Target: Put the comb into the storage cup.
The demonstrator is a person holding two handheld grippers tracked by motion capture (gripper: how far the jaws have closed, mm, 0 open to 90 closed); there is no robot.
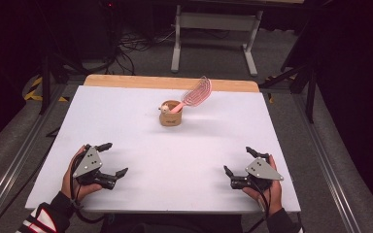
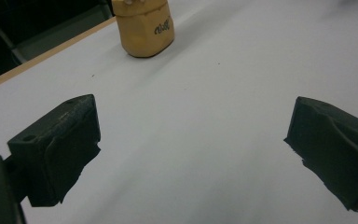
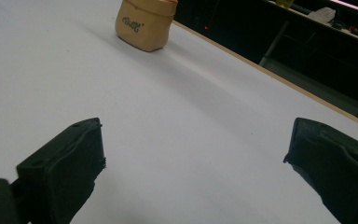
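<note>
Left gripper (image 1: pixel 112 159) resting near the table's (image 1: pixel 141 194) front-left corner, jaws spread wide, nothing between them. Farther back, near table centre, well apart from both grippers: a tan cup (image 1: pixel 170 113) standing upright, dark lettering on its side, a pink vented hairbrush (image 1: pixel 195 93) leaning out of it toward the right. Right gripper (image 1: pixel 238 161) near the front-right corner, jaws likewise wide and empty.

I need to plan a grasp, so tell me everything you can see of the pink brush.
The pink brush stands handle-down in the tan cup at the far middle of the white table. Its oval, open-ribbed head, plastic by its look, leans up and to the right, past the cup's rim. Only the cup touches it; both grippers are far off.
</note>
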